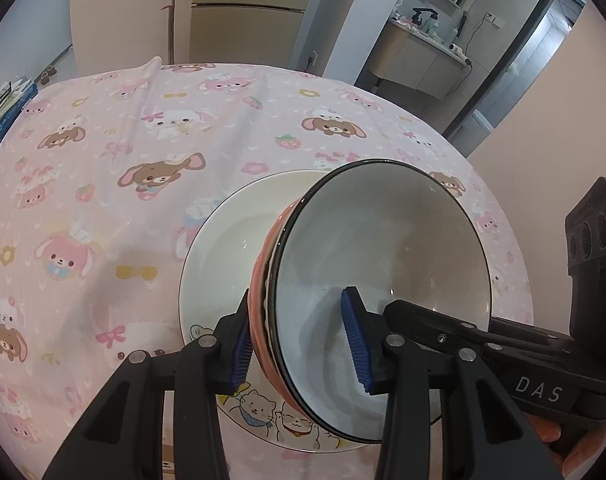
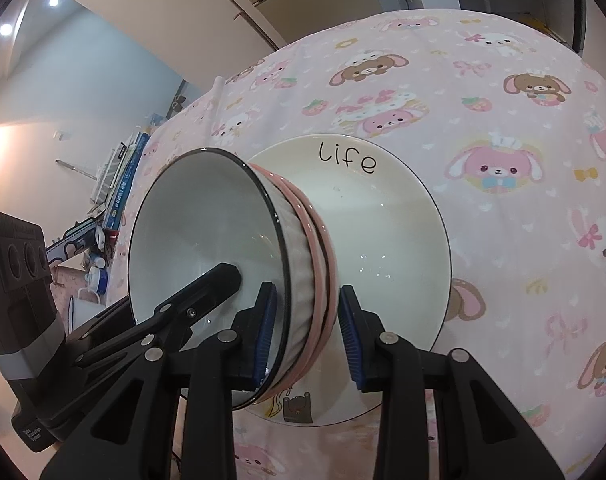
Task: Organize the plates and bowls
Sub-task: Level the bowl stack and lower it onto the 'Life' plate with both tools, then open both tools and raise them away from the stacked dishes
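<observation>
A stack of nested bowls [image 1: 383, 240] [image 2: 199, 220], white with a black rim on top and pink ones beneath, is over a white plate [image 1: 223, 248] [image 2: 383, 220] printed with "life" and cartoon cats. My left gripper [image 1: 299, 350] is shut on the stack's near wall, one blue pad outside on the pink bowl and one inside the top bowl. From the opposite side, my right gripper [image 2: 307, 336] grips the stack the same way. Each view also shows the other gripper's finger [image 1: 407, 312] [image 2: 223, 276] inside the top bowl. Whether the stack's base touches the plate is hidden.
A pink cartoon-animal tablecloth [image 1: 143, 160] [image 2: 483, 100] covers the round table. Books [image 1: 7, 104] [image 2: 123, 168] are stacked at its left edge. Cabinets [image 1: 243, 8] stand behind the table, and a bathroom counter [image 1: 423, 52] lies at the back right.
</observation>
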A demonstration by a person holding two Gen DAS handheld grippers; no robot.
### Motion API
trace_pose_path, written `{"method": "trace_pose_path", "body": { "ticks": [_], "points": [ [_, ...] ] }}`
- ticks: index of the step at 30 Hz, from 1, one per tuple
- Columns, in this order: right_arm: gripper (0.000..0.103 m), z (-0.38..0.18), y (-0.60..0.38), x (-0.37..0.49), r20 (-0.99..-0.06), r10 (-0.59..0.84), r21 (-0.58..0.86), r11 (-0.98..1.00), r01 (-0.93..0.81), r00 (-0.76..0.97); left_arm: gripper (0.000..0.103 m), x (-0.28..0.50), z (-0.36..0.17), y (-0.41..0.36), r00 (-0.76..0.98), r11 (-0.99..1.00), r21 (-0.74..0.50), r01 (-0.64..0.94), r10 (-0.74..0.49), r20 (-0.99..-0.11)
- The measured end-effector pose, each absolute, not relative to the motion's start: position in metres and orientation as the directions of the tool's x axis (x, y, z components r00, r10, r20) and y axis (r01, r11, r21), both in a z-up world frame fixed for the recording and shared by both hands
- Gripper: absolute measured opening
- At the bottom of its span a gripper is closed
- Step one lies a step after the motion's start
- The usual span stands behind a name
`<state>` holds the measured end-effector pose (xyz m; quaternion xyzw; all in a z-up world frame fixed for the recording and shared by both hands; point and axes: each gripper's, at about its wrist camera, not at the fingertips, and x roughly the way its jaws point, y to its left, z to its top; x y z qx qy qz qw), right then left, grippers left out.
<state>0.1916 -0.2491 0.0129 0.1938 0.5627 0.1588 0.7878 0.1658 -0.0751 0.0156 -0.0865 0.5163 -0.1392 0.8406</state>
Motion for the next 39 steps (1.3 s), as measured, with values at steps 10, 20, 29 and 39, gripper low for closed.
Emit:
{"method": "trace_pose_path", "body": {
  "ticks": [10, 20, 29, 39],
  "points": [
    [0.034, 0.011, -0.252, 0.194, -0.823, 0.474, 0.497, 0.868, -0.007, 0.313, 0.043, 0.171, 0.016, -0.077, 0.428, 0.947, -0.283, 0.154, -0.322, -0.844],
    [0.037, 0.014, -0.25, 0.197, -0.828, 0.459, 0.482, 0.876, -0.01, 0.323, 0.043, 0.171, 0.013, -0.076, 0.42, 0.946, -0.279, 0.164, -0.323, -0.848],
    [0.037, 0.038, -0.249, 0.195, -0.811, 0.404, 0.418, 0.906, -0.064, 0.424, 0.043, 0.157, 0.044, -0.073, 0.581, 0.962, -0.188, 0.198, -0.27, -0.768],
    [0.038, 0.077, -0.249, 0.178, -0.753, 0.41, 0.396, 0.907, -0.142, 0.516, 0.069, 0.115, 0.114, -0.061, 0.811, 0.968, -0.132, 0.212, -0.249, -0.529]
  ]
}}
